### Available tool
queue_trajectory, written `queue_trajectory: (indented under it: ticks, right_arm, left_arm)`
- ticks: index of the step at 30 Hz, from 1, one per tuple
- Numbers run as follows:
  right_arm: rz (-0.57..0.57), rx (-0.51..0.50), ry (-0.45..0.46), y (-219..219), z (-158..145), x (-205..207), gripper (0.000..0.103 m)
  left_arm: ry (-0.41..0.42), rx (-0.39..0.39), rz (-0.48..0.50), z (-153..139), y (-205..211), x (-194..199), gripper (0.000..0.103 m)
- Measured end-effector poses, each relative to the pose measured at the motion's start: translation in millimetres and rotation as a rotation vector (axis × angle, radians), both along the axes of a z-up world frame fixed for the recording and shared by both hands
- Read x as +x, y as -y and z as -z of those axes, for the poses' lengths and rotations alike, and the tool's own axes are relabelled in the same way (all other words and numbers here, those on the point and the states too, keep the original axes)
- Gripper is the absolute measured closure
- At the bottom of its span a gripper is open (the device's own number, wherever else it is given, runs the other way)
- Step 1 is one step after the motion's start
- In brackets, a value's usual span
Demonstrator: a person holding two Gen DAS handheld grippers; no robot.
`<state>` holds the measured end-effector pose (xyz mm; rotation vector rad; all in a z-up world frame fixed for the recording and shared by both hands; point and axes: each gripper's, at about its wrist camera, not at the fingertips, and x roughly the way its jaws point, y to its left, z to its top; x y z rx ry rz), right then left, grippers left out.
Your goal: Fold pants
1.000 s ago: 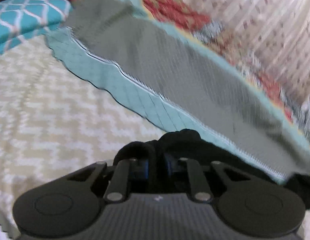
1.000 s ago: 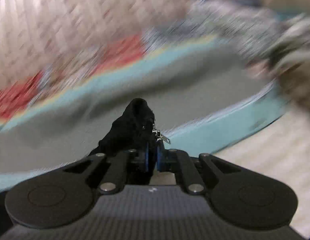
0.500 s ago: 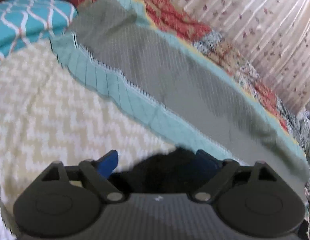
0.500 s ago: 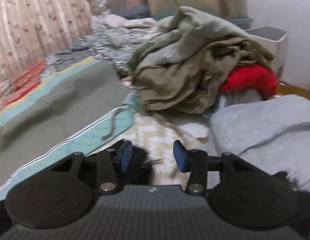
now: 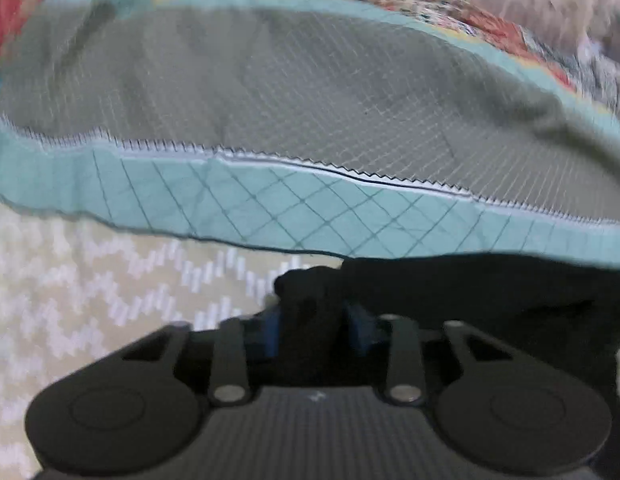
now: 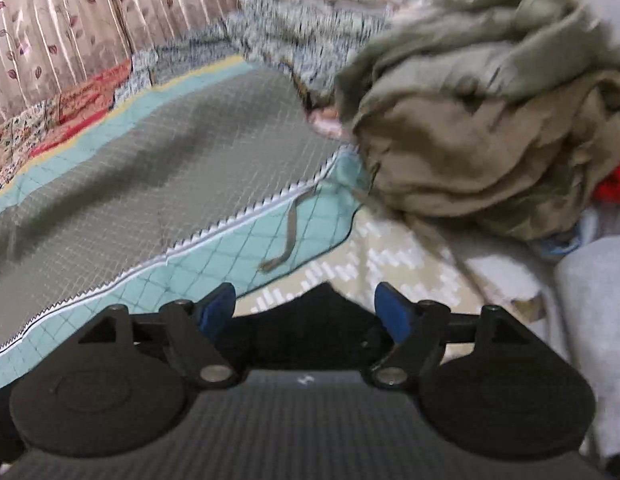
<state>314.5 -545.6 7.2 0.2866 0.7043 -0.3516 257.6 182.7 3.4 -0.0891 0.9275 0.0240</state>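
The black pants (image 5: 470, 292) lie on the bed along the teal edge of a quilt, low in the left wrist view. My left gripper (image 5: 312, 320) has a bunched fold of the pants between its blue pads; its jaws are closing and the pads press the fabric. In the right wrist view, another part of the black pants (image 6: 318, 336) lies low between the fingers of my right gripper (image 6: 305, 300). Its jaws are opening and stand wide, with the pads clear of the cloth. Most of the pants are hidden behind the gripper bodies.
A grey and teal quilt (image 6: 150, 168) lies just beyond the pants, with a loose grey strap (image 6: 290, 232) on its edge. A heap of olive clothes (image 6: 490, 140) and a red garment (image 6: 614, 188) sit to the right. Grey cloth (image 6: 598, 300) lies near right. Beneath is a chevron bedspread (image 5: 90, 280).
My left gripper opened, shifted along the quilt edge and closed again on black fabric. My right gripper let go of the pants, opened wide and swung right toward the clothes heap.
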Motion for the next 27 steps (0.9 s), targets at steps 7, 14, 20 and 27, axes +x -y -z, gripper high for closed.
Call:
queue_trajectory:
  ticks: [7, 14, 20, 27]
  right_arm:
    - [-0.04, -0.114, 0.013, -18.8, -0.4, -14.7, 0.078]
    - [0.1, -0.093, 0.451, -17.2, -83.4, -113.6, 0.078]
    - [0.157, -0.115, 0.617, -18.8, -136.2, -167.7, 0.078]
    - [0.092, -0.205, 0.618, -34.5, -146.6, -159.4, 0.078]
  left_arm:
    - [0.179, -0.053, -0.051, -58.8, -5.6, -45.0, 0.094]
    - [0.447, -0.199, -0.136, -136.1, -22.9, -113.3, 0.094]
    - [0.527, -0.296, -0.166, -157.5, -31.8, -155.2, 0.094]
    - [0.472, -0.32, -0.21, -139.9, -44.9, -143.3, 0.094]
